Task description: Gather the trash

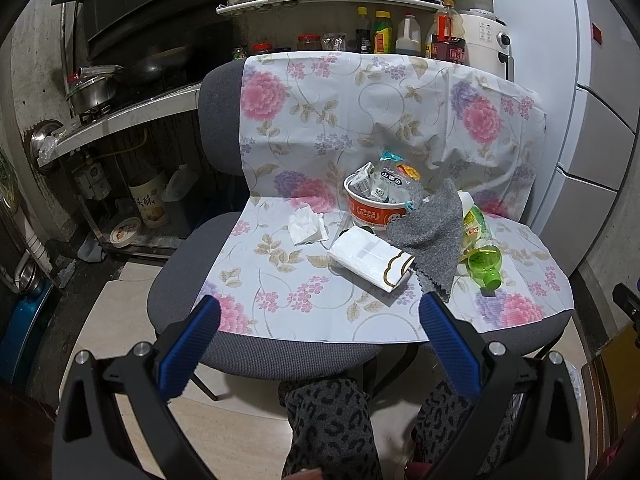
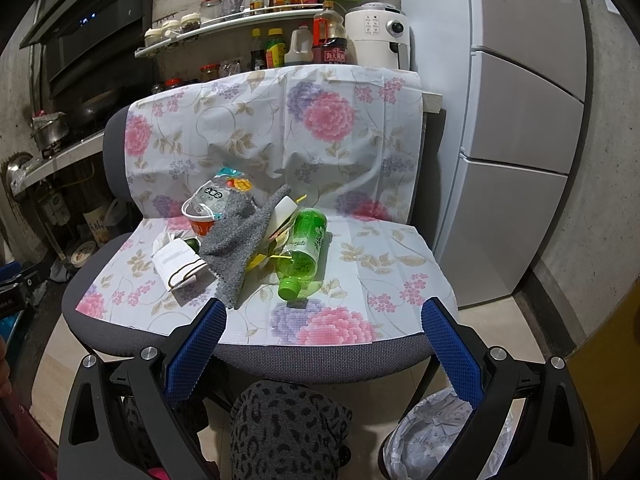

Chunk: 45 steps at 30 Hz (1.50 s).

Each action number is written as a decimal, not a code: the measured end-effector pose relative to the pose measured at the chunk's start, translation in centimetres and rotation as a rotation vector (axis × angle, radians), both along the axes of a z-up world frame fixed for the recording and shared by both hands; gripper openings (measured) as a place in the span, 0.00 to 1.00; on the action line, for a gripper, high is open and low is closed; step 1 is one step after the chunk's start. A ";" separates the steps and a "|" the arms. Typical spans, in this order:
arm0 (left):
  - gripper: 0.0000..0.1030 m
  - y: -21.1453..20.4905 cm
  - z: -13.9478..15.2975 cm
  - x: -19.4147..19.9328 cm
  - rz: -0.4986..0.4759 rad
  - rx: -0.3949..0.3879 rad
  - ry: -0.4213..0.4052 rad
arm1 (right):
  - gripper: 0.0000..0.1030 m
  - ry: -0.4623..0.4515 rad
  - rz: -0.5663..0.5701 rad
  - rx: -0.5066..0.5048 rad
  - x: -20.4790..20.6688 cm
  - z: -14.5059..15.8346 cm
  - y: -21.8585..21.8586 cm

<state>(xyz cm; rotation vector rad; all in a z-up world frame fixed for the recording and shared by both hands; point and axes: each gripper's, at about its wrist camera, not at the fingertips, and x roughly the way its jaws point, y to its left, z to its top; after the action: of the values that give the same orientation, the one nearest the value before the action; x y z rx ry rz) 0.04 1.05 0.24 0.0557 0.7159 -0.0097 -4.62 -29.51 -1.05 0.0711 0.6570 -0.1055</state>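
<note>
Trash lies on a chair seat under a floral cloth (image 1: 304,288): a red paper noodle cup (image 1: 374,210) stuffed with wrappers, a crumpled white tissue (image 1: 306,226), a white tissue pack (image 1: 370,258), a grey rag (image 1: 434,236) and a green plastic bottle (image 1: 482,260) lying on its side. The right wrist view shows the same cup (image 2: 200,222), tissue pack (image 2: 176,262), rag (image 2: 236,246) and bottle (image 2: 302,252). My left gripper (image 1: 320,312) is open and empty before the seat's front edge. My right gripper (image 2: 324,314) is open and empty, just short of the bottle.
A lined trash bin (image 2: 448,436) stands on the floor at the lower right. The person's leopard-print legs (image 2: 284,428) are below the seat. A stove with a wok (image 1: 156,66) is at the left, shelves of bottles (image 1: 380,36) behind, a fridge (image 2: 512,120) at the right.
</note>
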 end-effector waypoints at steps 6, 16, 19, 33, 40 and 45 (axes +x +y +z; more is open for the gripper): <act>0.94 0.0 0.0 0.0 -0.001 0.000 -0.002 | 0.94 -0.001 0.000 -0.001 0.0 0.0 0.1; 0.94 0.1 0.0 0.0 -0.001 0.000 0.000 | 0.94 0.001 -0.001 0.000 0.1 -0.1 -0.1; 0.94 0.2 0.1 0.1 -0.005 -0.004 0.004 | 0.94 0.002 -0.003 0.001 0.1 -0.2 0.0; 0.94 -0.6 -3.4 3.3 -0.031 -0.029 0.064 | 0.94 0.065 0.005 0.018 2.9 -3.3 -0.7; 0.94 -2.2 -7.3 6.2 -0.071 -0.013 0.151 | 0.94 0.082 0.044 0.016 5.8 -5.8 -0.7; 0.94 -3.0 -9.3 7.9 -0.069 0.015 0.157 | 0.94 0.088 0.065 0.015 8.1 -7.4 -0.6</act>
<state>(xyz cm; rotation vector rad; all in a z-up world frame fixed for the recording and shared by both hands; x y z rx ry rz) 7.98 -1.94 -9.06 0.0945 0.8705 -0.0752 3.45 -30.12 -8.42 0.0594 0.7473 -0.0412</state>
